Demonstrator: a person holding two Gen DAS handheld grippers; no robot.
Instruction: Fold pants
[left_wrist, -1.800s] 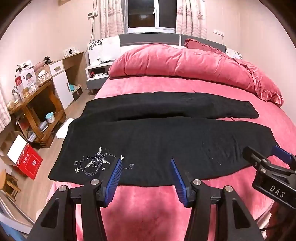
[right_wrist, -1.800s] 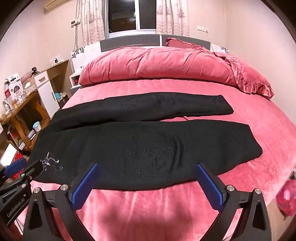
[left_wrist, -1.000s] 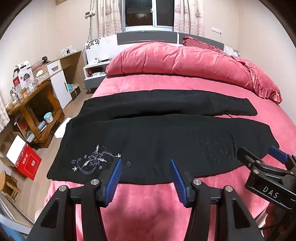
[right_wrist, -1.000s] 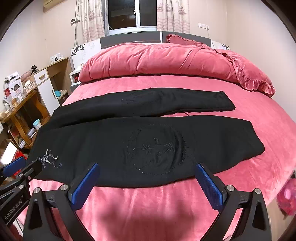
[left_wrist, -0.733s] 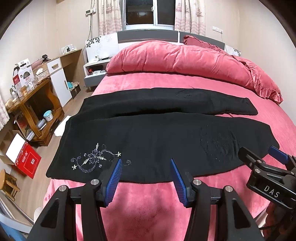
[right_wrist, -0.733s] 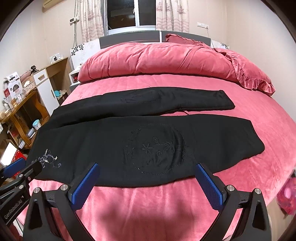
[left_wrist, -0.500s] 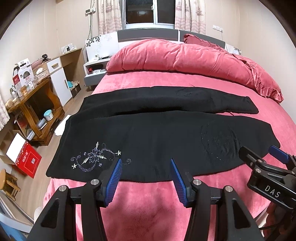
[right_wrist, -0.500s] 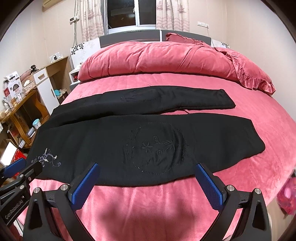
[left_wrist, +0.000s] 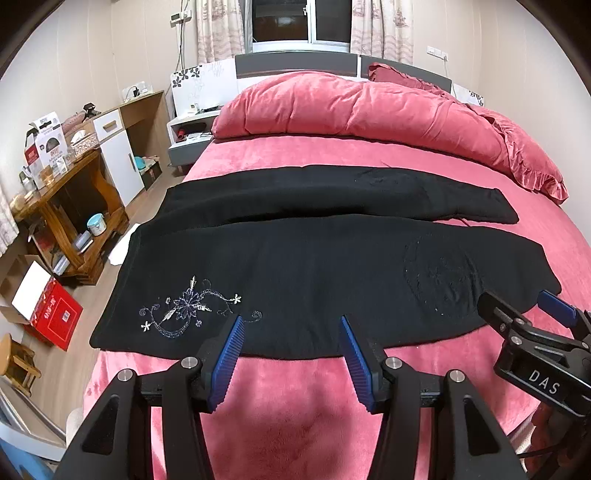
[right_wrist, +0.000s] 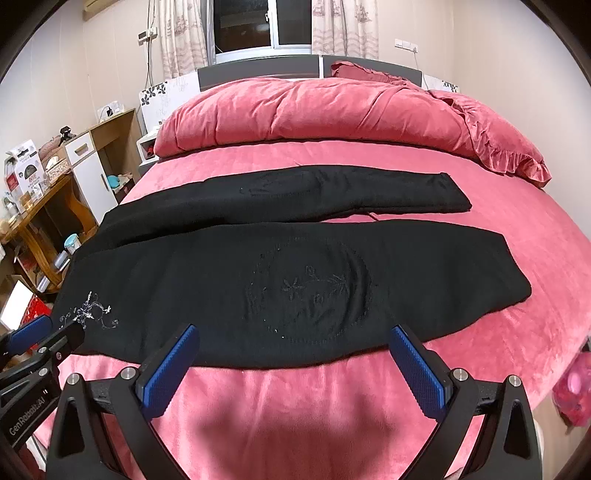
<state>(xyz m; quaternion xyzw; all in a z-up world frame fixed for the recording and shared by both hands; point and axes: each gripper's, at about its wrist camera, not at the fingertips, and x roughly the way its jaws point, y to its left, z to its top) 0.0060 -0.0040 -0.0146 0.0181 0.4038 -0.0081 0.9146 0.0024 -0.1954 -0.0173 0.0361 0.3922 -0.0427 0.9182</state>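
1. Lying flat across a bed covered with a pink plush blanket (left_wrist: 369, 151): a pair of black knit pants (left_wrist: 314, 266), both legs spread side by side and running toward the right, waist end at the left edge of the bed.
2. Showing near the waist end: a silver floral embroidery (left_wrist: 188, 308); showing faintly on the near leg: a round stitched floral motif (right_wrist: 310, 291).
3. Hovering over the near edge of the pants: the left gripper (left_wrist: 290, 352), blue ribbed pads standing partly apart, gripping nothing.
4. Hovering just short of the near leg: the right gripper (right_wrist: 293, 365), blue pads spread wide, holding nothing.
5. Lying heaped at the head of the bed: a rumpled pink velvet duvet (right_wrist: 314, 114).
6. Standing left of the bed: a wooden side table (left_wrist: 62, 206) and a red cardboard box (left_wrist: 51, 314) on the floor.
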